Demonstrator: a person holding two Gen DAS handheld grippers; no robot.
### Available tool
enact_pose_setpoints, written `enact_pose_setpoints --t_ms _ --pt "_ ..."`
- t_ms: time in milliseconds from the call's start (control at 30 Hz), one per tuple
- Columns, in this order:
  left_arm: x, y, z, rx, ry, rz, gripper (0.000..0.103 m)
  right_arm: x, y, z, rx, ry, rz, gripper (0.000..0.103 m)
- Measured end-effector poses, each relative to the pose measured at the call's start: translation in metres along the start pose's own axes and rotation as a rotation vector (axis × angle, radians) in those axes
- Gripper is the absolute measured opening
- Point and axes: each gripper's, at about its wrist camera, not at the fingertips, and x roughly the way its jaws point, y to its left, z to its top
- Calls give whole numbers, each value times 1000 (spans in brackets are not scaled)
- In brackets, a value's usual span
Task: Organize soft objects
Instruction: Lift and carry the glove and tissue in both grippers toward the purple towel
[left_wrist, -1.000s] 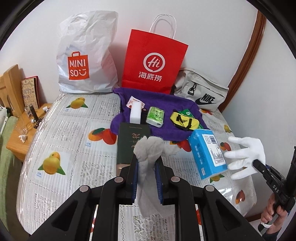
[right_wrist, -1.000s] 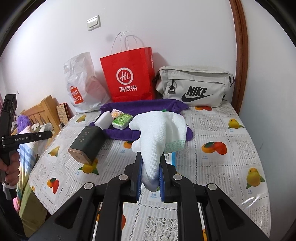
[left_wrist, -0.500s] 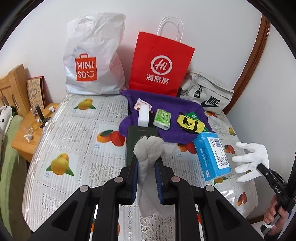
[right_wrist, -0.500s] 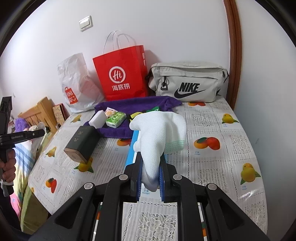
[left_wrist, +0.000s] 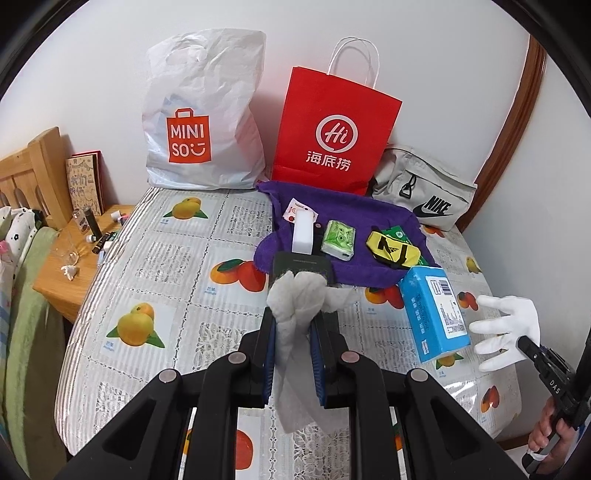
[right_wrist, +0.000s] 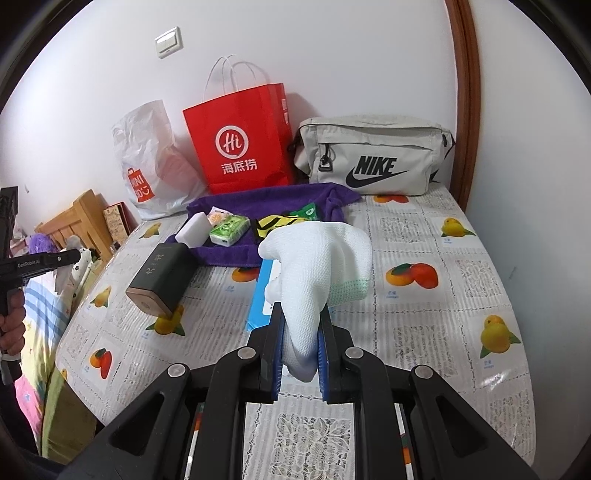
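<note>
grey cloth (left_wrist: 295, 306) clamped in left tool (left_wrist: 293, 328).

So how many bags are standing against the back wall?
3: the white Miniso plastic bag on the left, the red Haidilao paper bag in the middle, and the grey Nike bag on the right. Nothing suggests more behind them.

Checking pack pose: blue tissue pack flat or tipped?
Tipped: the blue tissue pack leans with one end raised off the table.
</note>
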Motion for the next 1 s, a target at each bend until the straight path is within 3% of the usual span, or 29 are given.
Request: enact_pose_setpoints --t_ms 600,1000 --pt "28 -17 12 52 71 -8 17 8 8 19 -26 -36 28 15" --pt "47 -26 33 53 75 -20 16 26 5 36 -23 -42 65 15"
